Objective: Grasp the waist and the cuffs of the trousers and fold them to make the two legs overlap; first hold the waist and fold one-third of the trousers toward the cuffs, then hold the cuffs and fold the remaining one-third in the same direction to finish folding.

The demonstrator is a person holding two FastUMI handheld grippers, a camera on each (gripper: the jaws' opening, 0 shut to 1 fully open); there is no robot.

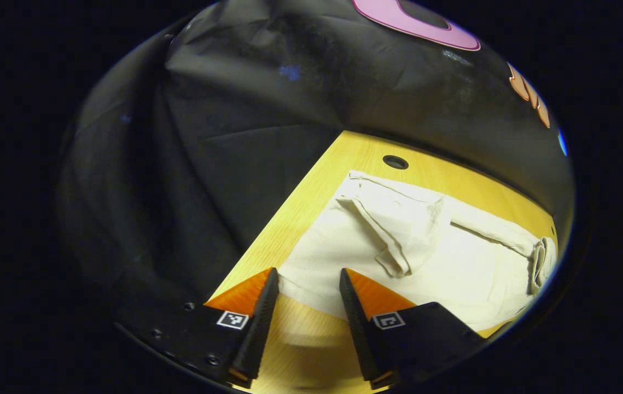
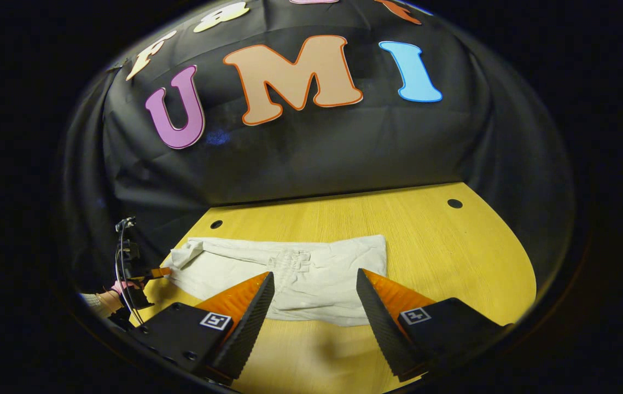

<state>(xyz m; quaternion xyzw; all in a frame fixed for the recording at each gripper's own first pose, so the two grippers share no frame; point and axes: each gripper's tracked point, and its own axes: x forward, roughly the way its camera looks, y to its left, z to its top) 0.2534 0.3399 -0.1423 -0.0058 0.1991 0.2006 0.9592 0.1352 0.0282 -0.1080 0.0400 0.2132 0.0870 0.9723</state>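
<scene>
Cream trousers (image 2: 289,273) lie spread lengthwise on the wooden table (image 2: 431,246), rumpled at the middle. In the left gripper view the trousers (image 1: 431,257) show a folded-over flap near their upper edge and a bunched end at the far right. My left gripper (image 1: 308,279) is open, its fingers straddling the near edge of the cloth without pressing it. My right gripper (image 2: 315,282) is open just above the trousers' near edge. Farther off at the left of the right gripper view, the left gripper (image 2: 152,272) sits by the cloth's end, held by a hand (image 2: 111,293).
The black cloth wall (image 2: 311,148) closes in the table's far side and left. Small round holes (image 2: 454,203) dot the tabletop near the back edge. Bare wood stretches right of the trousers.
</scene>
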